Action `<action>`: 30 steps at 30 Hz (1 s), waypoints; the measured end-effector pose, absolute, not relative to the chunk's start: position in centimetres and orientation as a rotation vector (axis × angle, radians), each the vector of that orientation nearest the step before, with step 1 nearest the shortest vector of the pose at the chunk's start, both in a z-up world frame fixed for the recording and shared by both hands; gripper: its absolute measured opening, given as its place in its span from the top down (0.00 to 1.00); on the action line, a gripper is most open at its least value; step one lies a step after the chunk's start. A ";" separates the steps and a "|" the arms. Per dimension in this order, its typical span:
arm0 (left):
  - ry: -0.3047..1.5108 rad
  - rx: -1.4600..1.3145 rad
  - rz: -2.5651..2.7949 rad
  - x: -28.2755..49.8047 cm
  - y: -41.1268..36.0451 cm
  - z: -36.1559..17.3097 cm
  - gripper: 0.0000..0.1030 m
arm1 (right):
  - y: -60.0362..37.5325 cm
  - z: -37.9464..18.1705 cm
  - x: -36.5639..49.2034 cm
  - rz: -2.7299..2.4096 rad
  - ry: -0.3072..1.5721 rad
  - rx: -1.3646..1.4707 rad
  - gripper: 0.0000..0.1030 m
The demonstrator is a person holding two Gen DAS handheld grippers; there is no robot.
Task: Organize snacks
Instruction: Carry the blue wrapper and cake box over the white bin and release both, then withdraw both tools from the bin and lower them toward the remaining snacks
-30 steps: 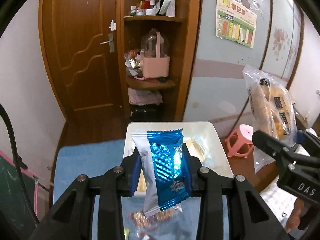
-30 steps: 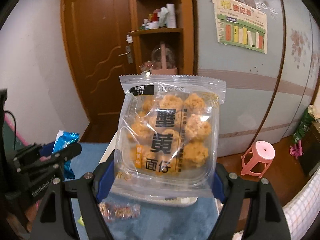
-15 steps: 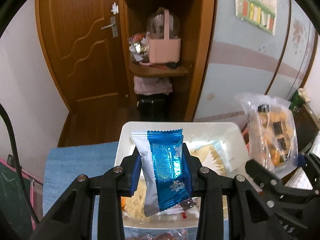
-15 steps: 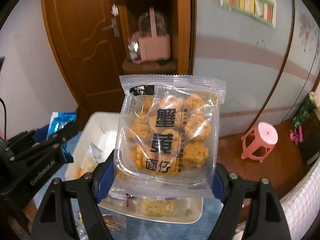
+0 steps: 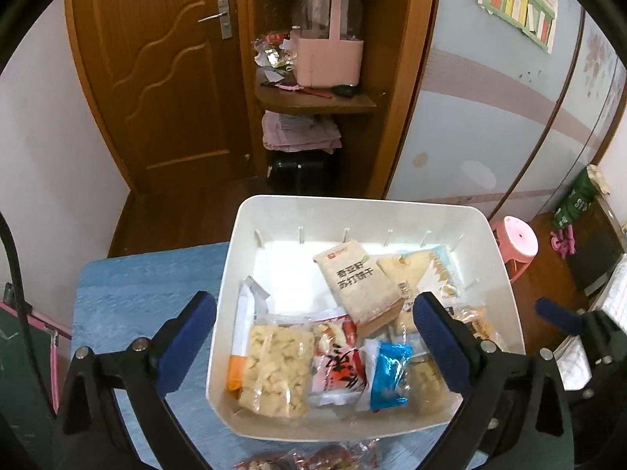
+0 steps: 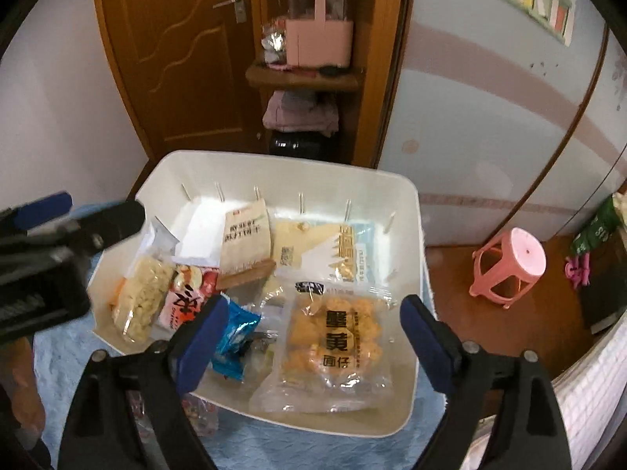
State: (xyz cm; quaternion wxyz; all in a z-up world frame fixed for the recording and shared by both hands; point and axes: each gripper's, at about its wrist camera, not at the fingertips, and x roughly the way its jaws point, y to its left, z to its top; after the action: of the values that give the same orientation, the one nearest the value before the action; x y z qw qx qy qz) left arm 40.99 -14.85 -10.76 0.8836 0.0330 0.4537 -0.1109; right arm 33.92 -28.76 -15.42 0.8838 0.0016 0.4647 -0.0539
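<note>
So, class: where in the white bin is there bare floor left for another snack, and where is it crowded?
Bare floor lies at the bin back-left corner, between the back wall and the cracker pack. The front is crowded: blue packet, puff bag, others overlapping.

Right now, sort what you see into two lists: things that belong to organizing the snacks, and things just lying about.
Belongs to the job:
white bin
blue snack packet
clear bag of yellow puffs
beige cracker pack
loose red-wrapped snack on the blue cloth
left gripper and right gripper, both open

Lying about:
pink stool
pink basket
wall poster
</note>
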 end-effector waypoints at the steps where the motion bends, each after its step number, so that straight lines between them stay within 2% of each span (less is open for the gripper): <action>1: 0.945 0.065 -0.229 40.8 -14.7 -10.7 0.03 | -28.8 -15.0 33.9 -0.111 0.960 0.005 0.12; 15: 0.891 0.048 -0.213 35.6 -10.3 -6.0 0.03 | -26.5 -9.6 29.3 -0.123 0.897 -0.012 0.12; 25: 0.803 0.086 -0.230 28.4 -7.3 -0.8 0.03 | -23.8 -5.4 23.2 -0.113 0.854 -0.034 0.12; 30: 0.783 0.107 -0.265 24.5 -5.6 0.0 0.03 | -22.3 -4.3 20.1 -0.083 0.827 -0.009 0.12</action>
State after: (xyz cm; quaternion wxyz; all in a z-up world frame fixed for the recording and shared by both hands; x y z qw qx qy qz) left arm 24.49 -5.65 -0.03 0.9145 0.0519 0.3801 -0.1288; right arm 20.05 -22.33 -4.26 0.9148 -0.0045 0.4018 -0.0403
